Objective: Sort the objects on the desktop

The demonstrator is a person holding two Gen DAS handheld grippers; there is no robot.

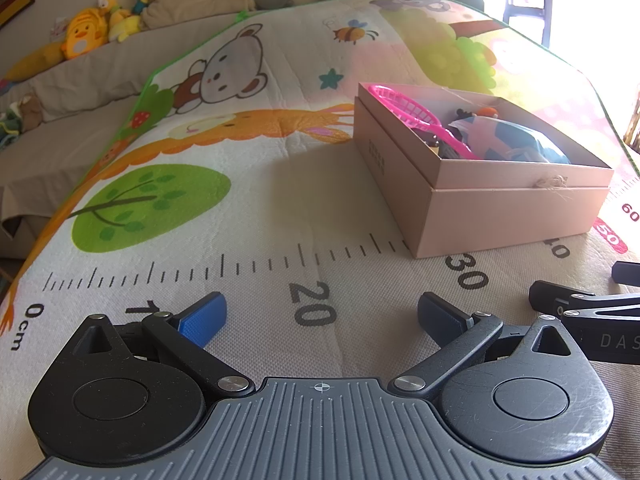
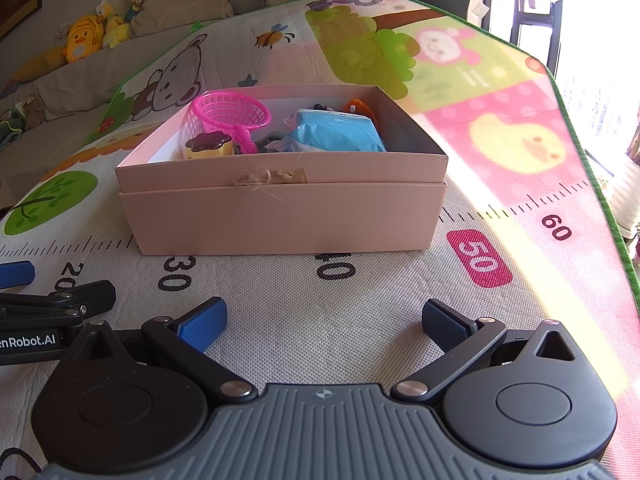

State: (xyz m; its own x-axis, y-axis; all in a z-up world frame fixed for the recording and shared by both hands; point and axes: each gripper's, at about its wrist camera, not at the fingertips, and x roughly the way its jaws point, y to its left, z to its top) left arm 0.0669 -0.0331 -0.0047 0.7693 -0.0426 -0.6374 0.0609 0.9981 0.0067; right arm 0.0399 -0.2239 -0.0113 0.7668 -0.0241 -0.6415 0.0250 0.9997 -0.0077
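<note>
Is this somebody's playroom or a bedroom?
Probably a living room or playroom at home. A cartoon play mat with a printed ruler covers the surface, stuffed toys sit along a sofa behind, and a pink box holds small toys.

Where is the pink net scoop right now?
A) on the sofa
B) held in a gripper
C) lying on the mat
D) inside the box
D: the pink net scoop sits inside the open box with the other toys, while both grippers are open and empty.
</note>
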